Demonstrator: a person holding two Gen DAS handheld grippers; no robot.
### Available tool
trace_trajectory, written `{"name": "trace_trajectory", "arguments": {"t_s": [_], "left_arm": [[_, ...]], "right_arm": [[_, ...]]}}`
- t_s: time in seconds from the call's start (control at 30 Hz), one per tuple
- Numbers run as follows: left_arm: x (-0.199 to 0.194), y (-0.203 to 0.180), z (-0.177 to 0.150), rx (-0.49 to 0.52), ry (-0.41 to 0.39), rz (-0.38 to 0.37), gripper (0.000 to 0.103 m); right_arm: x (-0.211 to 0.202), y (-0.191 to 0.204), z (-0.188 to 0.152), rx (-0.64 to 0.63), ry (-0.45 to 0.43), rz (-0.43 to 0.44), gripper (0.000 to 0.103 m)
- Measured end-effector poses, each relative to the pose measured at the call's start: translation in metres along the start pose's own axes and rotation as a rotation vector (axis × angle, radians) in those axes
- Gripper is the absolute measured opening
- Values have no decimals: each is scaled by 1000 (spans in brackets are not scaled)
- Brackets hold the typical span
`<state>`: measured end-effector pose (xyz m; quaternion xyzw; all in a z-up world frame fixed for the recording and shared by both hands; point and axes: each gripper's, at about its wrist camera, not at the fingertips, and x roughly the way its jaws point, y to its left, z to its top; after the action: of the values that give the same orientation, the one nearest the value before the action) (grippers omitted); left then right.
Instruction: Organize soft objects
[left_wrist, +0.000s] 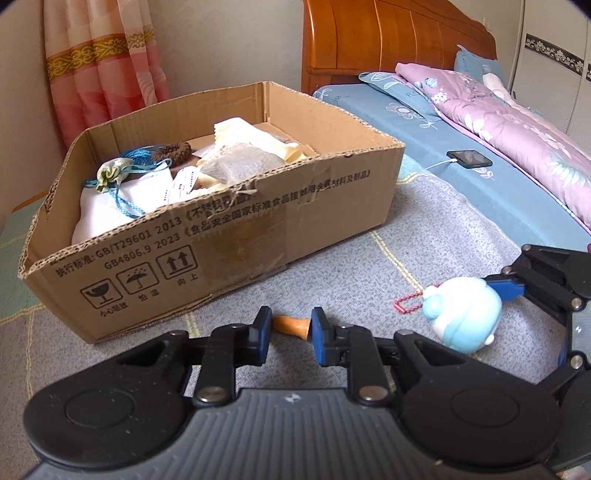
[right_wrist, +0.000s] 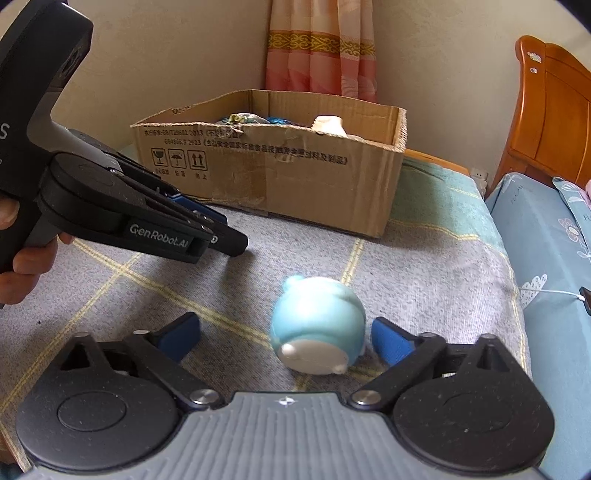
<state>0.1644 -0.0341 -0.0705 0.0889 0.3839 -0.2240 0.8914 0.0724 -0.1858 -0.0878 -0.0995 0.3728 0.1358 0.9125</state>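
A round light-blue plush toy with a white base lies on the grey checked blanket, between the wide-open pads of my right gripper; no pad touches it. It also shows in the left wrist view with a red bead chain. My left gripper is partly open around a small orange soft piece on the blanket, with a gap to the pads. The cardboard box holds several soft items, such as a white pouch, a blue cord and beige cloths.
The box stands at the back of the blanket, near a pink curtain. To the right lie a blue bed sheet, a purple quilt, a phone on a charger cable and a wooden headboard.
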Motion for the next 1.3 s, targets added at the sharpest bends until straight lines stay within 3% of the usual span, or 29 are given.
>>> {"name": "trace_trajectory", "arguments": {"t_s": [0.27,0.67,0.77,0.93,1.07,1.3], "left_arm": [[-2,3,-2,-4,3,-1,21],[-37,8,1,-2,14,-20,20],[-60,10,10,-4,-34,-16,20],[-86,21,36,-7,-127,53,20],[-80,37,55,-3,-173,130,20],[-44,69,65,-60,-142,180,20]], "right_arm": [[-3,-2,8,18,8,-41,53],[-18,-2,14,0,0,-32,51],[-26,-5,19,-6,-18,-19,51],[-38,-10,29,3,-55,0,51],[-45,-12,38,-1,-83,3,51],[-53,-9,55,-34,-119,-2,51]]}}
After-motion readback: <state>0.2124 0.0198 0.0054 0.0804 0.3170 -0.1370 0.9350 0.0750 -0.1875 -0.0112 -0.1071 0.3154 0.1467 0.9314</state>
